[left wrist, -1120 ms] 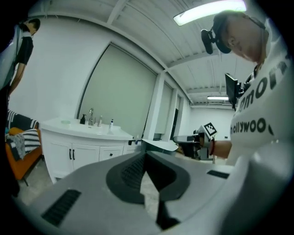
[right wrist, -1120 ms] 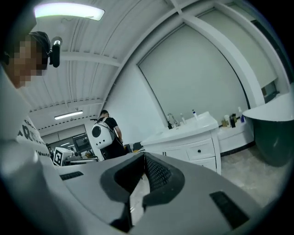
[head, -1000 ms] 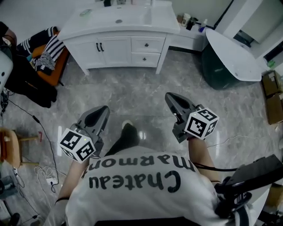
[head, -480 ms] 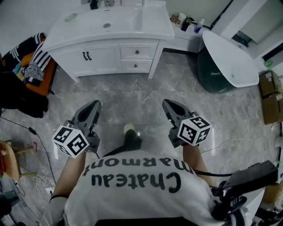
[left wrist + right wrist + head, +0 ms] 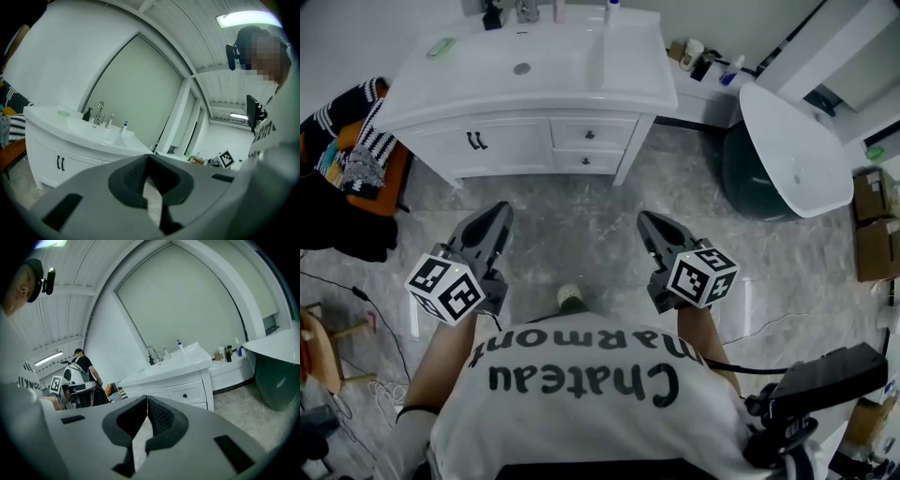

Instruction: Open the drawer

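Note:
A white vanity [image 5: 534, 70] with a sink stands at the top of the head view. Two small drawers with dark knobs sit in its right part, the upper drawer [image 5: 589, 135] above the lower drawer [image 5: 587, 160]. My left gripper [image 5: 499, 216] and right gripper [image 5: 649, 225] are held over the grey floor, both well short of the vanity and pointing at it. Both are shut with nothing between the jaws. In the right gripper view the right gripper [image 5: 146, 399] points at the upper drawer [image 5: 184, 394]. In the left gripper view the left gripper [image 5: 149, 157] hides the drawers.
Two cabinet doors [image 5: 475, 142] with black handles fill the vanity's left part. A white oval tub [image 5: 797, 141] on a dark base stands at the right, near a low shelf with bottles [image 5: 703, 58]. Clothes on an orange seat [image 5: 356, 155] lie left. Cardboard boxes [image 5: 874, 220] stand at the right edge.
The person has walked towards the vanity, which now looks nearer and larger. Both grippers moved forward with them and stayed shut.

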Demonstrator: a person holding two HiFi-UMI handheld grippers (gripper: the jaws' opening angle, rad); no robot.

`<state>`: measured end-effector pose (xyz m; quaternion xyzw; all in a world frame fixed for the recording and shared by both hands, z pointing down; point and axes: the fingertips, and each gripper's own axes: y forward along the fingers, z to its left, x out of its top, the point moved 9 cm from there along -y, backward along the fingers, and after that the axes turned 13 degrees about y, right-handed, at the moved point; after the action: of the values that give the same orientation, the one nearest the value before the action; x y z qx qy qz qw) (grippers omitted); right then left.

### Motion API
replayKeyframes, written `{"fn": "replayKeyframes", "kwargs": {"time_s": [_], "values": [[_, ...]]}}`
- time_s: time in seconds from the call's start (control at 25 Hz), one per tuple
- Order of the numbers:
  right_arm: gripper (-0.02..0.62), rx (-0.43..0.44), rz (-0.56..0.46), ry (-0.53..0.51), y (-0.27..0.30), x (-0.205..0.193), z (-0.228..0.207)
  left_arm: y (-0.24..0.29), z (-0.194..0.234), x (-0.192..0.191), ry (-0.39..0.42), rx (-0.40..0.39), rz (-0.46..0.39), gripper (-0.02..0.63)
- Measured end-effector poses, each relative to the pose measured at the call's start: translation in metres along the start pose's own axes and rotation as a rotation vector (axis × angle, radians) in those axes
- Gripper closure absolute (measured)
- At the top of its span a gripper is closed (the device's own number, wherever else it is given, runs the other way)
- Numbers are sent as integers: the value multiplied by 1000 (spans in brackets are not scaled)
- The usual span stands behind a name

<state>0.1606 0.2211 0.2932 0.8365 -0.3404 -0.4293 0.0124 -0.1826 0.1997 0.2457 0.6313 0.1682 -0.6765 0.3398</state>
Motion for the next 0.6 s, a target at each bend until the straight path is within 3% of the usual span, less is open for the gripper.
{"fn": "replayKeyframes", "kwargs": {"time_s": [0.24,0.6], "values": [[584,-2,15,-19,26,25,-9,27,13,11,19,-10,-21,597],[584,16,62,-69,64,40,-5,45,18,-2,-32,-28,-42,598]]}}
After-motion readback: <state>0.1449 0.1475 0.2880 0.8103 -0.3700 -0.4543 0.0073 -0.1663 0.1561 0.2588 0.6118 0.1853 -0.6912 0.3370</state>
